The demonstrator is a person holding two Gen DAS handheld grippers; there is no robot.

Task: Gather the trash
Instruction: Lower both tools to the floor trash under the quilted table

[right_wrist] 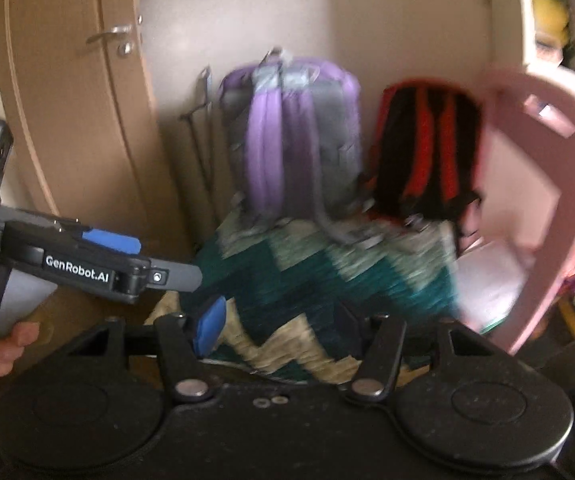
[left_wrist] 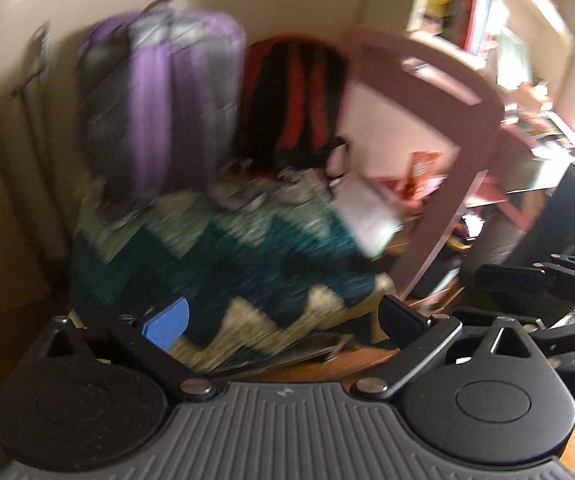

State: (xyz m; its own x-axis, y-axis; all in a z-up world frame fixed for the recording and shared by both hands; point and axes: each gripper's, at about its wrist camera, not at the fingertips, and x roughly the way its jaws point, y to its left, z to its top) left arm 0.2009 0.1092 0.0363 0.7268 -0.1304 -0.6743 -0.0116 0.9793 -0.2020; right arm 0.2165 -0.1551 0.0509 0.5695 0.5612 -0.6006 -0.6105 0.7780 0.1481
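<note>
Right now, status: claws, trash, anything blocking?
Left claw open, empty. Right claw open, empty. Orange wrapper and white paper lie under the pink chair, blurred. Chair legs and rug in the way.

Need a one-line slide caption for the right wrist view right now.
Right gripper, open and empty, points at a zigzag rug below a purple backpack and red-black backpack.

Purple backpack (right_wrist: 291,136) and red-black backpack (right_wrist: 423,144) behind zigzag rug (right_wrist: 307,280).
</note>
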